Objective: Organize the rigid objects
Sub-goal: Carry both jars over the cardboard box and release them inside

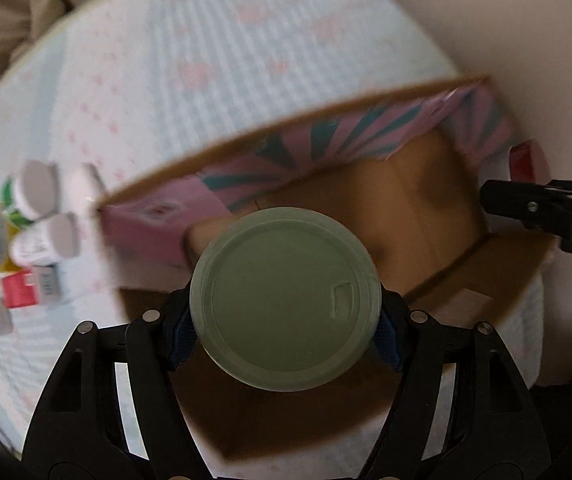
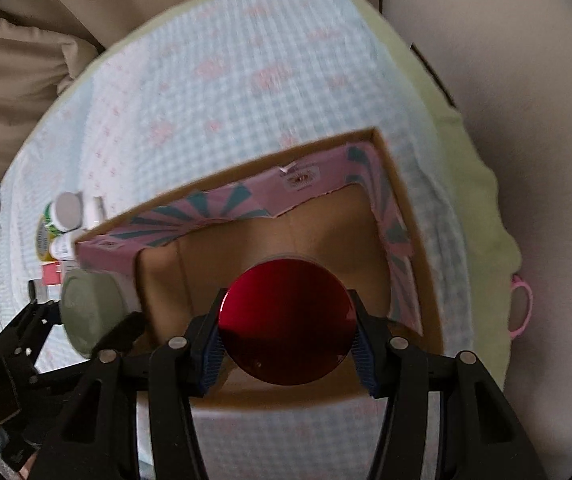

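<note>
My left gripper is shut on a container with a grey-green round lid, held above the open cardboard box. My right gripper is shut on a container with a shiny red round lid, held over the same box, whose flaps are pink with teal stripes. In the right wrist view the left gripper and its grey-green lidded container sit at the box's left side. In the left wrist view the right gripper's black finger shows at the box's right edge.
A cluster of small bottles and boxes lies left of the box on the light blue checked cloth; it also shows in the right wrist view. Beige cushions lie behind. A pink ring lies at the right.
</note>
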The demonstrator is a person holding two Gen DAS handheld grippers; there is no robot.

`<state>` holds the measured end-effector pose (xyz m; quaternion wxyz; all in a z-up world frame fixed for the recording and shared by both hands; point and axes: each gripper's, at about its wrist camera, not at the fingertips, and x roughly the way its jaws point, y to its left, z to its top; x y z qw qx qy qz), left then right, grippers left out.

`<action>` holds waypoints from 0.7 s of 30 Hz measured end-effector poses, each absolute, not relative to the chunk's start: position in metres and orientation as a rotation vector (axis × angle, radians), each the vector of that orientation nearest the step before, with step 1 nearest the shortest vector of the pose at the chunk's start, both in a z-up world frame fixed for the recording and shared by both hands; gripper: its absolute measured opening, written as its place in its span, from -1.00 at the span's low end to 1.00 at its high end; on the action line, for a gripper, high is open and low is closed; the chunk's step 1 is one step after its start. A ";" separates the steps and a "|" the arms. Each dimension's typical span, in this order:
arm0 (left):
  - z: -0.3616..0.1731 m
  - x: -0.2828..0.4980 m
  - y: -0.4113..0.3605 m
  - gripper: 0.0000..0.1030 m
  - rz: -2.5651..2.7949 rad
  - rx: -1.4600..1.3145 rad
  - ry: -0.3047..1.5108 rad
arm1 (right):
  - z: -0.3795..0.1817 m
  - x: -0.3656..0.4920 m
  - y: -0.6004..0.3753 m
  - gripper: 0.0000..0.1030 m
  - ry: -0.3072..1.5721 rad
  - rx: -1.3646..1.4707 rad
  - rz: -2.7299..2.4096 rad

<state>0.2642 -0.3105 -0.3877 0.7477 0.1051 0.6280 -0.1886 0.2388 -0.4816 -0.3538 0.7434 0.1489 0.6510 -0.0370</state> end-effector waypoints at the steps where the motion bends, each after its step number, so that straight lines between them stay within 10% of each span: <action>1: -0.398 0.267 -0.313 0.32 -0.412 0.235 1.391 | -0.362 0.242 -0.483 -0.03 1.435 0.330 -0.074; 12: -0.414 0.272 -0.327 0.32 -0.415 0.296 1.409 | -0.406 0.256 -0.484 -0.03 1.511 0.362 -0.058; 13: -0.412 0.273 -0.329 0.43 -0.420 0.295 1.416 | -0.405 0.259 -0.485 -0.03 1.505 0.362 -0.051; 14: -0.410 0.272 -0.330 1.00 -0.432 0.288 1.418 | -0.405 0.260 -0.485 -0.03 1.503 0.358 -0.044; 17: -0.395 0.268 -0.329 1.00 -0.465 0.273 1.375 | -0.402 0.265 -0.487 1.00 1.495 0.349 -0.044; 21: -0.387 0.259 -0.324 1.00 -0.455 0.304 1.363 | -0.382 0.259 -0.495 1.00 1.411 0.356 -0.036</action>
